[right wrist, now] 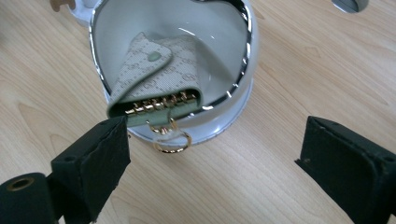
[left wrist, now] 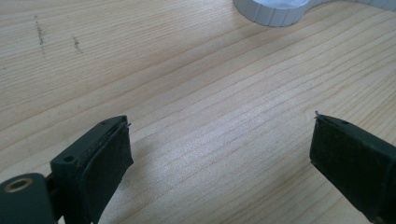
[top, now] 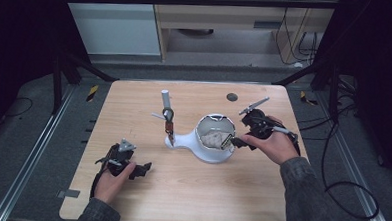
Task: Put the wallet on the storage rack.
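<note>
A white bowl (top: 210,155) with a chrome rim stands right of the table's middle. In it lies a beige patterned key case (top: 214,139), leaning on the rim nearest the right hand. In the right gripper view the key case (right wrist: 154,74) rests over the bowl's rim (right wrist: 245,42), its row of gold hooks and a gold ring (right wrist: 173,141) hanging over the edge. My right gripper (top: 237,141) (right wrist: 215,123) is open just beside the bowl, nothing between its jaws. My left gripper (top: 144,167) (left wrist: 220,119) is open, low over bare wood at the front left.
The bowl's white base (top: 180,140) runs left to a small stand where a dark strap with a ring (top: 168,120) hangs. A white post (top: 165,96) rises behind it. A dark round disc (top: 231,97) lies near the far edge. The base's edge (left wrist: 275,11) is ahead of the left gripper.
</note>
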`<state>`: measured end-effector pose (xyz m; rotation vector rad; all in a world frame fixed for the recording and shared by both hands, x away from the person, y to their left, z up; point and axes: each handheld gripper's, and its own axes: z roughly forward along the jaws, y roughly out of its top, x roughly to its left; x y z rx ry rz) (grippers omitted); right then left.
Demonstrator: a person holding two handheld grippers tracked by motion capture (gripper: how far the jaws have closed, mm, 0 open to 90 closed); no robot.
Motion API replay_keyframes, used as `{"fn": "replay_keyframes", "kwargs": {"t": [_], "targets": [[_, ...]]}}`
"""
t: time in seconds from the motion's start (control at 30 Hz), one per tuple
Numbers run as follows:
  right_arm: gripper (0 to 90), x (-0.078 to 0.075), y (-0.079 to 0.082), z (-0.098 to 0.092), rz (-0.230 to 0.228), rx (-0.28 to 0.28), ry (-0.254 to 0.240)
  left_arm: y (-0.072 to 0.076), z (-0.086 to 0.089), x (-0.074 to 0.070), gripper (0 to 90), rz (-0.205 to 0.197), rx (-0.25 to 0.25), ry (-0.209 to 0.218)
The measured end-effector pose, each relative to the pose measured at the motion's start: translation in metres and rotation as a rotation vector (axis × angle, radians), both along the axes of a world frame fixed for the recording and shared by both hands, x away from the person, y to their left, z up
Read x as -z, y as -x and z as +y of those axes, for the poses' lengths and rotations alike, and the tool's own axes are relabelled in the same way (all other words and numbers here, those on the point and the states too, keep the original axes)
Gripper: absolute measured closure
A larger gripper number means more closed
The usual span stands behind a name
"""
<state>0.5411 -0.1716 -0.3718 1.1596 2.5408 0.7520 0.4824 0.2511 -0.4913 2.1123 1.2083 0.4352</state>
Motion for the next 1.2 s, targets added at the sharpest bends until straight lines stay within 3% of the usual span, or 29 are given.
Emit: {"fn": "replay_keyframes", "kwargs": {"t": [0.3,0.63,1.0,1.2], "targets": [[7.0,0.017,0.014,-0.028,-0.001,0.066,-0.053,-0.002,0.003,0.003,5.2,-0.003,-0.023,-0.022],[10.7,0.048,0.03,-0.05,0.012,0.107,-0.069,-0.003,0.005,0.006,5.3,-0.017,-0.035,-0.055],[11.7,0.085,0.03,-0.069,0.016,0.193,-0.088,-0.007,0.009,0.01,5.4,-0.018,-0.049,-0.072],[11.6,0.103,0.028,-0.078,0.014,0.234,-0.102,-0.01,0.012,0.012,4.1,-0.024,-0.054,-0.057]]}}
